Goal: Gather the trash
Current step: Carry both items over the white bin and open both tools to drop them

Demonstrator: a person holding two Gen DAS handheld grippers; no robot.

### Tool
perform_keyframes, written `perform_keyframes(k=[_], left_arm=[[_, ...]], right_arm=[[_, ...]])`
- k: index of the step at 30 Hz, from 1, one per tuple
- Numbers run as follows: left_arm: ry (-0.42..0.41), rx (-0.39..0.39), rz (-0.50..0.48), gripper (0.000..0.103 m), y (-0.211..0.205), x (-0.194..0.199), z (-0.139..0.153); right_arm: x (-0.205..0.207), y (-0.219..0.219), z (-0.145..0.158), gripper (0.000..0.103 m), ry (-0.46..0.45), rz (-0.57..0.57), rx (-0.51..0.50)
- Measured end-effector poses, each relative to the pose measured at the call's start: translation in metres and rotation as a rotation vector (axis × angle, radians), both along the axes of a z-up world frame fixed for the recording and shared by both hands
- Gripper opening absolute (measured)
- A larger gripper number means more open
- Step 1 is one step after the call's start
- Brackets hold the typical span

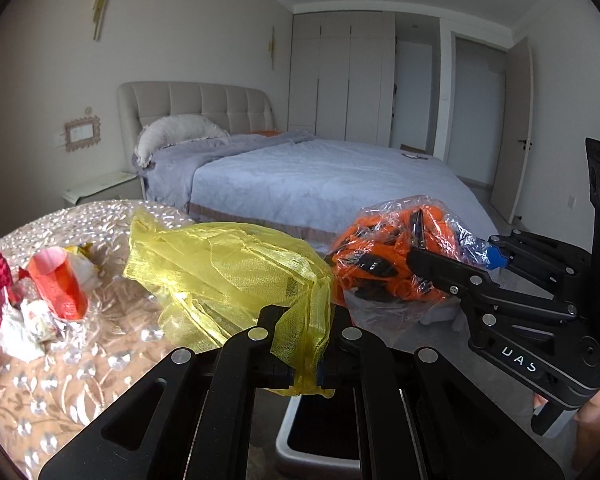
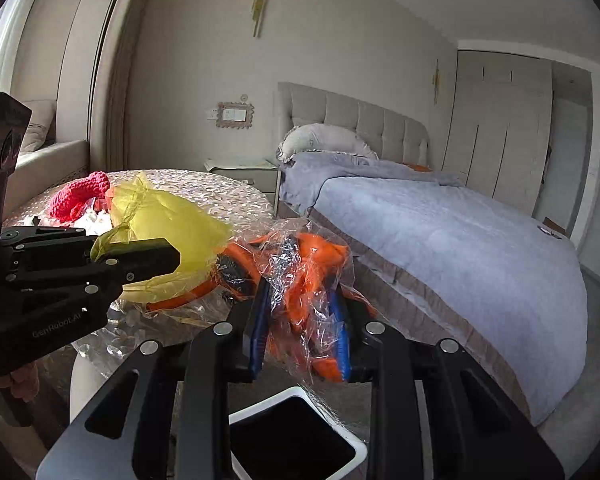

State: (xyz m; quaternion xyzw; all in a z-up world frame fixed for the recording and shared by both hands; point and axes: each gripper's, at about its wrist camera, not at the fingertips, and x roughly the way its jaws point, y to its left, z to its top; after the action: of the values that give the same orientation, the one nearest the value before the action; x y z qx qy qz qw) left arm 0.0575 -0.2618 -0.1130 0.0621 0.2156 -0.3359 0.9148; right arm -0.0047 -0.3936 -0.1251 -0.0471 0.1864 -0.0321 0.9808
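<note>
My left gripper [image 1: 305, 376] is shut on a yellow mesh bag [image 1: 224, 276], held up beside the round table. My right gripper [image 2: 302, 340] is shut on a clear plastic bag of orange and black pieces [image 2: 300, 272], also seen in the left wrist view [image 1: 396, 256]. Both bags hang above a white bin with a black inside [image 2: 360, 448], which shows below the left gripper too [image 1: 288, 432]. The yellow bag [image 2: 168, 228] touches the orange bag. More trash lies on the table: an orange-red cup [image 1: 58, 284], crumpled paper [image 1: 24, 332] and a red knitted piece [image 2: 80, 194].
The round table [image 1: 100, 360] has a shiny embossed cover and stands at the left. A bed [image 2: 460, 248] with a grey-blue cover fills the right. A nightstand [image 1: 100, 188] stands by the headboard. Wardrobe doors [image 1: 344, 76] and a door [image 1: 516, 128] are at the back.
</note>
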Motion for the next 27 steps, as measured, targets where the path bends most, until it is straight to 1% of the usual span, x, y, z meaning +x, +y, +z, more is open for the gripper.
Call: perform_keyframes(k=[4, 8, 12, 16, 19, 21, 27], left_arm=[[0.042, 0.041, -0.059, 0.006, -0.028, 0.003, -0.028], [0.098, 0.070, -0.110, 0.006, -0.051, 0.009, -0.054], [0.152, 0.094, -0.130, 0.006, -0.067, 0.020, -0.077], [0.189, 0.103, -0.134, 0.006, -0.076, 0.032, -0.101], [0.233, 0.123, -0.154, 0.006, -0.083, 0.040, -0.121], [0.272, 0.151, -0.168, 0.006, -0.090, 0.046, -0.135], [0.392, 0.213, -0.214, 0.006, -0.113, 0.060, -0.172]], right_arm=[[-0.001, -0.015, -0.020, 0.029, 0.034, -0.051, -0.002], [0.003, -0.031, -0.031, 0.030, 0.039, -0.097, 0.014], [0.011, -0.041, -0.044, 0.030, 0.070, -0.110, 0.038], [0.022, -0.051, -0.066, 0.030, 0.107, -0.115, 0.059], [0.028, -0.061, -0.085, 0.030, 0.139, -0.129, 0.072], [0.029, -0.066, -0.095, 0.030, 0.158, -0.146, 0.061], [0.034, -0.081, -0.105, 0.030, 0.182, -0.166, 0.080]])
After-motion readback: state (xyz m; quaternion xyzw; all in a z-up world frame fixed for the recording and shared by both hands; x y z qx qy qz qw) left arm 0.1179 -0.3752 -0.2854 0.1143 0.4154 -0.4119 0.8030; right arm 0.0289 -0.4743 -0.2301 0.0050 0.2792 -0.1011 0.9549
